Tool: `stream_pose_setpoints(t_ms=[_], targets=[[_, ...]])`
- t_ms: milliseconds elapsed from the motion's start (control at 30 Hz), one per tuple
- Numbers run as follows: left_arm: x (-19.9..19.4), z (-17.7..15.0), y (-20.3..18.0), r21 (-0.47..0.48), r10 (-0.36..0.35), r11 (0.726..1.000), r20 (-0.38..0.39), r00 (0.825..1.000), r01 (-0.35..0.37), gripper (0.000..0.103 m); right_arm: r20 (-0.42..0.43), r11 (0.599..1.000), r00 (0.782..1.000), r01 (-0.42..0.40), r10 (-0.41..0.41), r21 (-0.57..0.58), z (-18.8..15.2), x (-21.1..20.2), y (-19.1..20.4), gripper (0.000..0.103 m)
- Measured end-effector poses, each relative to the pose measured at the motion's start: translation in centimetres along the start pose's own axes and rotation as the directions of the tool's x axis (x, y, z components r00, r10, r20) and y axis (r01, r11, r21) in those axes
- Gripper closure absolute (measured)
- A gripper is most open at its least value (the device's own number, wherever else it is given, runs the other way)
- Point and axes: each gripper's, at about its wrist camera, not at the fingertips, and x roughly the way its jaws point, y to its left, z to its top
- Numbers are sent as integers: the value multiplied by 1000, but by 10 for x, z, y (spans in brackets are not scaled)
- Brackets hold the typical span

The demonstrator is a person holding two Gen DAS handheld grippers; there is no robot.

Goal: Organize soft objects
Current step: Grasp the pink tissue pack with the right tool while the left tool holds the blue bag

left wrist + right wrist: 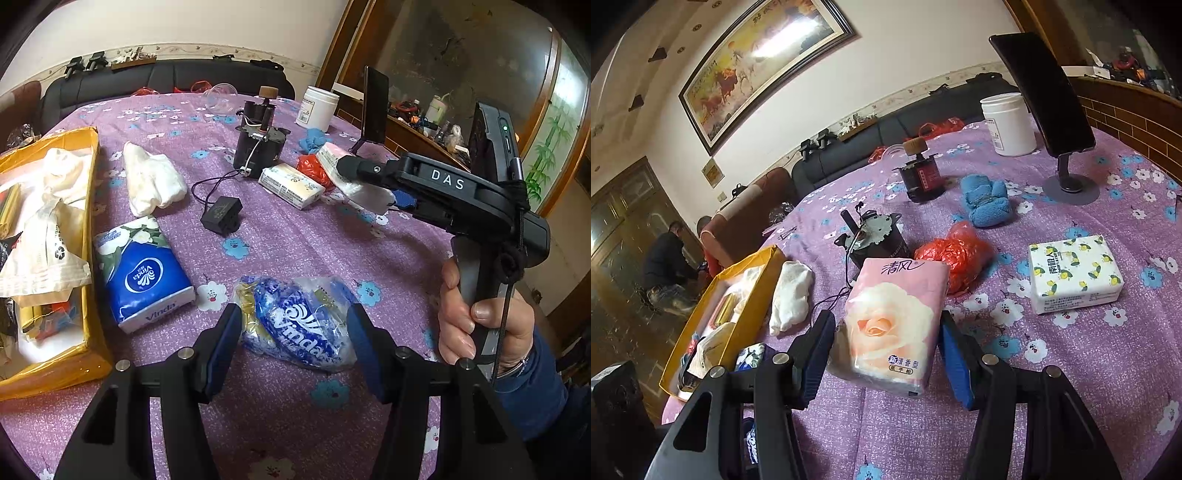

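**Two soft packs between the jaws, ahead of transfer to the yellow box**

Left wrist view: a crumpled blue-and-white tissue bag [299, 325] sits between the pads of the left gripper [293, 343]. The jaws stand half-spread and both pads appear to touch the plastic, so this reads as a light grip. Right wrist view: a pink rose-print tissue pack [894, 325] stands on end between the pads of the right gripper [886, 350]. The left pad meets the wrapper; a sliver of gap shows at the right pad, so a firm hold cannot be told.

Step in hand, as judged: securing one soft item per gripper. The next move calls for carrying each to the yellow box [90, 229], at 9 o'clock in the left view, without crushing the packs.

The box already holds white crumpled bags and small packets, not identifiable.

On the purple flowered table [280, 229] lie a blue tissue pack [144, 273] at 8 o'clock, a white cloth bundle [151, 181], a lemon-print pack [1075, 273], a red plastic bag [956, 254] and a blue cloth [986, 199].
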Motion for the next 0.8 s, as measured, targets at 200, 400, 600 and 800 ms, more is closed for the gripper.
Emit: stream_pose_setpoints(t_ms=[200,400,600,800], targets=[[2,0,-1,7,-4,1000,-11,1000,4,44,-23,1000,1000,-18,17,-8,-2,4,2,42],[5,2,-1,10,-10,1000,-22,1000,10,44,-79,997,995,-67,64,-30,-5,14,10,42],[7,2,-1,18,-11,1000,-27,1000,12,44,-64,997,995,-70,70,10,-4,13,3,42],[8,2,-1,18,-3,1000,-26,1000,3,44,-52,997,996,-74,75,22,-3,12,1,42]])
